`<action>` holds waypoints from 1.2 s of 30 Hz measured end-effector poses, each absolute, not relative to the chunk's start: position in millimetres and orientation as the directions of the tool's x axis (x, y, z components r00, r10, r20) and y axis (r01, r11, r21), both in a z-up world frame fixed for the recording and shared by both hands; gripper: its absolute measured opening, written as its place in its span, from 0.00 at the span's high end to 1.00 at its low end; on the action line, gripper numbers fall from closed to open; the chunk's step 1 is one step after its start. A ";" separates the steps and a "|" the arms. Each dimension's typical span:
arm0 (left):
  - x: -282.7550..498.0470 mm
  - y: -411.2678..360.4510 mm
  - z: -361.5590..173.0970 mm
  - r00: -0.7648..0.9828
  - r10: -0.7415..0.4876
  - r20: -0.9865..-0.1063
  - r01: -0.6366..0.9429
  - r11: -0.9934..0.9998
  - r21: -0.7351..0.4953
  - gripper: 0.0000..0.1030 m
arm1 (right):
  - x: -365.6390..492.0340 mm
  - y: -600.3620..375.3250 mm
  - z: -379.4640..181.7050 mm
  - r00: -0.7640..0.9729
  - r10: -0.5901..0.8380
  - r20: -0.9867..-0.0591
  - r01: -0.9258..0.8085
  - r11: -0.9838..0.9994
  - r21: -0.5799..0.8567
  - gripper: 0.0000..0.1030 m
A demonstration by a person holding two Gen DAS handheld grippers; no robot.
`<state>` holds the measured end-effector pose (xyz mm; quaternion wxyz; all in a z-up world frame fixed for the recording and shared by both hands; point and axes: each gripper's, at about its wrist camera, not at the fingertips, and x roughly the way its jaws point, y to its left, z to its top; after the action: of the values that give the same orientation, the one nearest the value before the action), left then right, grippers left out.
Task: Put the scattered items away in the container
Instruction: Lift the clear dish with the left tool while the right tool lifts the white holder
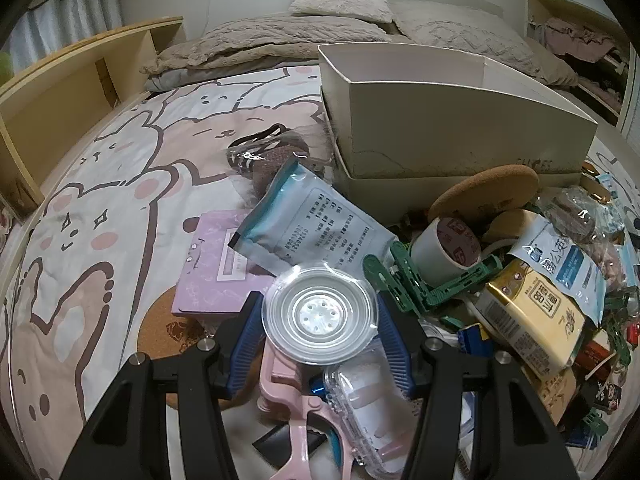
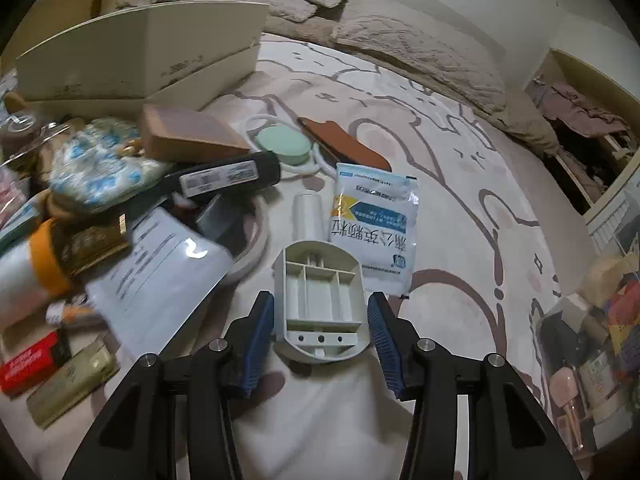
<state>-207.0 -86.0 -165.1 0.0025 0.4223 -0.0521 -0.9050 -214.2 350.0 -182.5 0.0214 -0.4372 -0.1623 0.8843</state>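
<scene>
In the left wrist view my left gripper (image 1: 320,300) is shut on a clear round plastic lid (image 1: 320,312), its blue pads pressing both edges, above a pink tool (image 1: 296,400) and a clear case (image 1: 368,400). The white cardboard box (image 1: 440,120) stands open behind the pile on the bed. In the right wrist view my right gripper (image 2: 320,298) is shut on a white plastic base with ribbed compartments (image 2: 320,304), just over the bedsheet. The same white box (image 2: 140,48) sits at the far left.
Near the left gripper lie a blue-and-white sachet (image 1: 312,220), a purple card (image 1: 224,256), a tape roll (image 1: 444,248), a green clip (image 1: 420,280) and a yellow pack (image 1: 532,320). A sachet (image 2: 376,224), a black tube (image 2: 228,178) and a paper sheet (image 2: 160,272) lie ahead of the right gripper.
</scene>
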 end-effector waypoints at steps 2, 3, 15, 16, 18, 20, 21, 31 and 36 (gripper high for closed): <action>-206.7 -85.7 -165.6 -0.644 -0.047 -0.764 -0.042 -0.994 0.097 0.46 | -218.4 353.4 -182.6 -0.614 0.195 -0.765 0.078 -0.949 -0.305 0.53; -206.4 -85.7 -165.6 -0.644 -0.045 -0.764 -0.044 -0.994 0.096 0.46 | -219.9 354.8 -182.8 -0.612 0.198 -0.766 0.070 -0.951 -0.302 0.52; -206.7 -81.0 -166.2 -0.642 -0.036 -0.766 -0.057 -0.994 0.095 0.48 | -237.4 379.3 -187.0 -0.577 0.068 -0.814 0.046 -0.992 -0.116 0.35; -206.3 -79.4 -166.5 -0.643 -0.041 -0.765 -0.059 -0.993 0.102 0.48 | -239.3 377.8 -186.8 -0.580 0.069 -0.812 0.051 -0.991 -0.121 0.35; -205.5 -76.8 -166.8 -0.645 -0.050 -0.763 -0.062 -0.991 0.117 0.48 | -241.9 372.0 -186.3 -0.586 0.079 -0.806 0.066 -0.987 -0.145 0.42; -205.0 -75.3 -166.7 -0.645 -0.052 -0.762 -0.063 -0.991 0.121 0.48 | -240.7 363.3 -186.4 -0.592 0.076 -0.802 0.102 -0.981 -0.168 0.52; -204.9 -75.2 -166.7 -0.645 -0.052 -0.762 -0.062 -0.991 0.120 0.48 | -240.0 360.9 -186.2 -0.596 0.086 -0.798 0.107 -0.977 -0.186 0.52; -203.5 -78.3 -163.6 -0.647 -0.034 -0.762 -0.061 -0.993 0.097 0.48 | -230.9 366.2 -173.0 -0.634 0.077 -0.769 0.073 -0.985 -0.159 0.52; -201.5 -80.7 -159.1 -0.656 -0.029 -0.755 -0.054 -0.995 0.086 0.48 | -222.7 372.0 -162.7 -0.650 0.045 -0.759 0.048 -0.994 -0.100 0.52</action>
<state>-201.5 -80.7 -159.1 -0.0068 0.4149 -0.0503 -0.9084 -222.7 372.0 -162.7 -0.0010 -0.4186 -0.0554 0.9065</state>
